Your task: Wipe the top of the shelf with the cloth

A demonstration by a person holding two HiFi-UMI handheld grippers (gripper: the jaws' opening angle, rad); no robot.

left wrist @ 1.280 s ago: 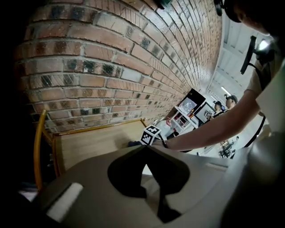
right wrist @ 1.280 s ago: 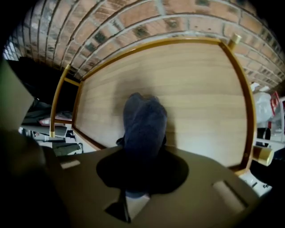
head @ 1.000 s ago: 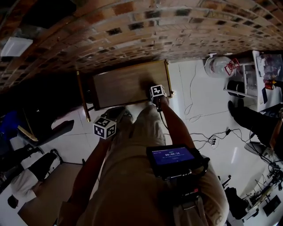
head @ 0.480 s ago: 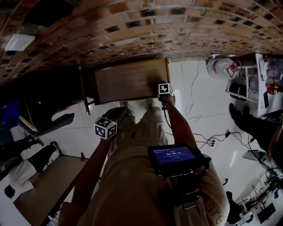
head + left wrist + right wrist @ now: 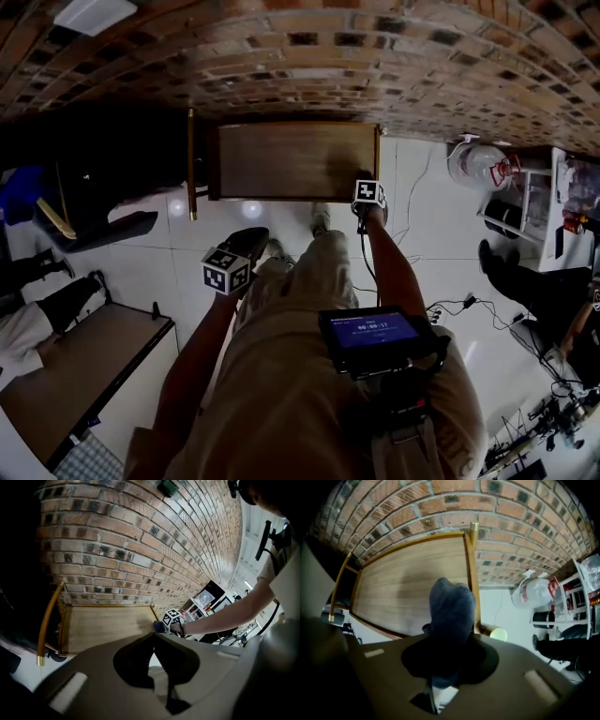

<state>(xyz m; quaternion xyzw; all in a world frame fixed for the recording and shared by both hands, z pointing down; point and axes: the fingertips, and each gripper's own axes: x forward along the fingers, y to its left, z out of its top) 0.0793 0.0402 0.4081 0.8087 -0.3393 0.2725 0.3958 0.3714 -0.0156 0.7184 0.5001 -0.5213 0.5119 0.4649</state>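
"Blue cloth (image 5: 451, 611), where is it?"
"Pinched in the right gripper (image 5: 449, 641); it lies at the right edge of the wooden shelf (image 5: 403, 588) top; the left gripper (image 5: 153, 639) hangs back, jaws together, empty."

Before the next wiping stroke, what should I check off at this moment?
1. Cloth clamped in the right gripper: ok.
2. Cloth pressed flat on the shelf top: cannot tell.
3. Nothing standing on the shelf top in the wiping path: ok.
4. Left gripper shut, empty, held back from the shelf: ok.
5. Cloth clear of the side rail: cannot tell; they overlap in the right gripper view.
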